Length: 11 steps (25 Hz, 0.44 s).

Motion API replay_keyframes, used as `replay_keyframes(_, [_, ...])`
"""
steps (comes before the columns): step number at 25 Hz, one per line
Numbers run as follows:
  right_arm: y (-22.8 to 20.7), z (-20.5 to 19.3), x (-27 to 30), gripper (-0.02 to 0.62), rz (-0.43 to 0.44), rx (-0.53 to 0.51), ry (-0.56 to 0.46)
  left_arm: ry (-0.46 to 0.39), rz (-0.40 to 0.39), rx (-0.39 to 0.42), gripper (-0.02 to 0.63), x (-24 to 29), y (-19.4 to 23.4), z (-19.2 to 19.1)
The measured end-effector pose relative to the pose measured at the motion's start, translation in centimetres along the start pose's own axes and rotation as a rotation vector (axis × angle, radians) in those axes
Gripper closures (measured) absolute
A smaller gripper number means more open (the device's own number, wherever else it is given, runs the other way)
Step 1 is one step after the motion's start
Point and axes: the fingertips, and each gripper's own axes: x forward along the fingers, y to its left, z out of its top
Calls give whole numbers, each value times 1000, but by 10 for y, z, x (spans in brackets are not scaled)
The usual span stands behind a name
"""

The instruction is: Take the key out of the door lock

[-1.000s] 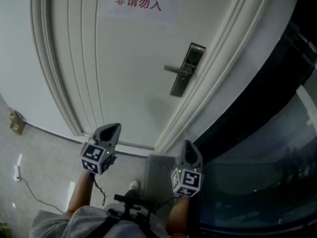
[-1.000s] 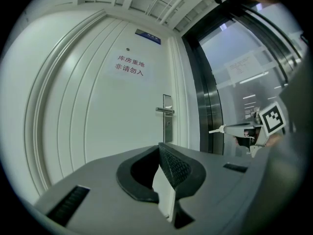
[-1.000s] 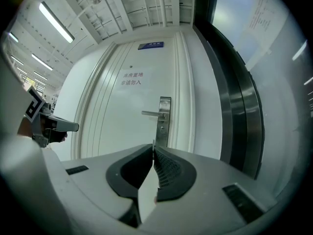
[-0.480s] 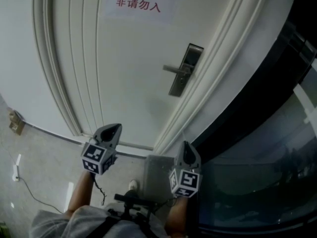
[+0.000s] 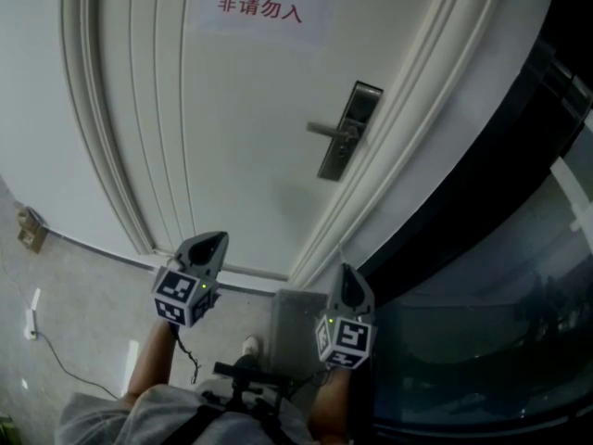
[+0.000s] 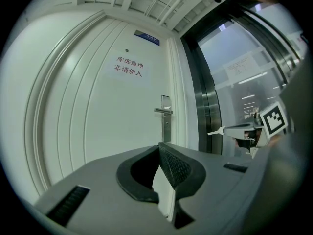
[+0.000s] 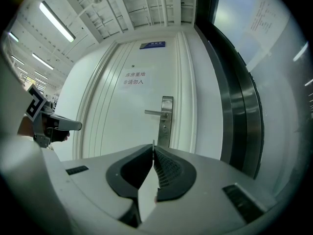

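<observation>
The key (image 6: pixel 215 131) is clamped between the closed jaws of the right gripper (image 7: pixel 153 146), well apart from the door lock (image 5: pixel 345 137). The jaws of the left gripper (image 6: pixel 159 147) are closed on nothing.

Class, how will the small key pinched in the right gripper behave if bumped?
The key looks like thin, flat metal: probably stiff and light. It juts beyond the right gripper, so a knock might pivot it. Smooth faces could slip.

The grey speckled floor (image 5: pixel 83 341) carries a small white plug block (image 5: pixel 34 311) with a thin pale cable (image 5: pixel 67 367) trailing away, and a person's white shoe (image 5: pixel 250 345)
</observation>
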Motion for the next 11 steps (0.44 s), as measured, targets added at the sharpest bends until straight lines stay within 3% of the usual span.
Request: replay_keyframes(11, [6,-1,3,577,-1,0,-2,-1,4,-4,599,-1,6,-1])
